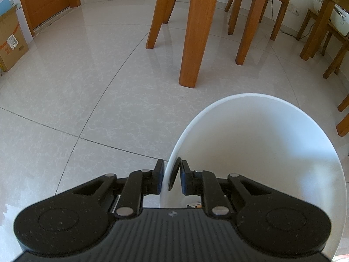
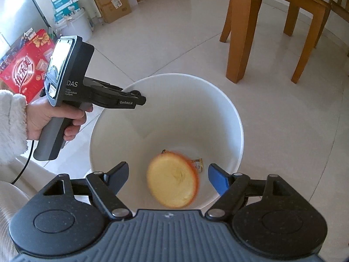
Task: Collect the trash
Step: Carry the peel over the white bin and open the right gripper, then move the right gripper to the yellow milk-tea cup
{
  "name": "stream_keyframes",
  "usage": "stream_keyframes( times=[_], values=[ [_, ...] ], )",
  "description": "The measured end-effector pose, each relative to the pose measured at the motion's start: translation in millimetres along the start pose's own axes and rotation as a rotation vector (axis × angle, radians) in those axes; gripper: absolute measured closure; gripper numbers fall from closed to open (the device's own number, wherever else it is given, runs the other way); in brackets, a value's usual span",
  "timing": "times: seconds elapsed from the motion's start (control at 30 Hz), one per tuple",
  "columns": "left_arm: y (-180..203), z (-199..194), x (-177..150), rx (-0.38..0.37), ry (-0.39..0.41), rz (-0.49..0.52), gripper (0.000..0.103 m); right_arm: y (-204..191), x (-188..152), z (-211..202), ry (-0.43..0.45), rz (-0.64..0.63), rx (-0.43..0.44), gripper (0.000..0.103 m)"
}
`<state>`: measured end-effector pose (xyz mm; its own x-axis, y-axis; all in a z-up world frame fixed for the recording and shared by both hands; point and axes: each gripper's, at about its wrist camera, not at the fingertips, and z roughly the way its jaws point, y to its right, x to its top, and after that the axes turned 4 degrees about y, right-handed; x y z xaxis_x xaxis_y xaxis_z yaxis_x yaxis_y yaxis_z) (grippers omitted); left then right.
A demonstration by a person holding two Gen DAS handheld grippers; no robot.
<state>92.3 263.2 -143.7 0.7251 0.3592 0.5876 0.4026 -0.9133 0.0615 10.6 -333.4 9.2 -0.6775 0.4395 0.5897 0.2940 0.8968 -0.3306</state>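
Observation:
A white plastic bucket (image 2: 236,113) stands on the tiled floor. My left gripper (image 1: 171,168) is shut on its rim (image 1: 174,152), with one pad outside and one inside the wall; the right wrist view shows it (image 2: 139,98) held by a hand (image 2: 54,118) in a fluffy white sleeve. My right gripper (image 2: 168,169) hangs open above the bucket's mouth. Below it is a round orange peel (image 2: 172,180), blurred, pale side up, touching neither pad. A small gold wrapper (image 2: 197,163) lies on the bucket's bottom.
Wooden table and chair legs (image 1: 196,32) stand just beyond the bucket. A cardboard box (image 1: 11,41) sits by the wooden door at left. In the right wrist view, a red gift box (image 2: 26,69), a white bin (image 2: 76,28) and more boxes (image 2: 113,2) line the far left wall.

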Motion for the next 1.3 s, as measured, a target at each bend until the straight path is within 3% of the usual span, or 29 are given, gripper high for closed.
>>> stream_keyframes(
  times=[0.17, 0.57, 0.7, 1.0, 1.3],
  values=[
    [-3, -2, -3, -0.021, 0.004, 0.011, 0.091, 18, -14, -6, -0.006, 0.030, -0.004, 0.018],
    [-5, -5, -2, -0.040, -0.001, 0.001, 0.091, 93, -69, -18, -0.010, 0.243, -0.059, 0.017],
    [-2, -4, 0, -0.033, -0.002, 0.001, 0.091, 120, -94, -15, -0.014, 0.338, -0.111, 0.007],
    [-3, -5, 0, -0.034, -0.006, -0.014, 0.091, 181, -165, 32, -0.145, 0.543, -0.215, 0.007],
    [-1, -5, 0, -0.029, -0.004, -0.012, 0.091, 229, -230, 86, -0.207, 0.795, -0.307, 0.017]
  ],
)
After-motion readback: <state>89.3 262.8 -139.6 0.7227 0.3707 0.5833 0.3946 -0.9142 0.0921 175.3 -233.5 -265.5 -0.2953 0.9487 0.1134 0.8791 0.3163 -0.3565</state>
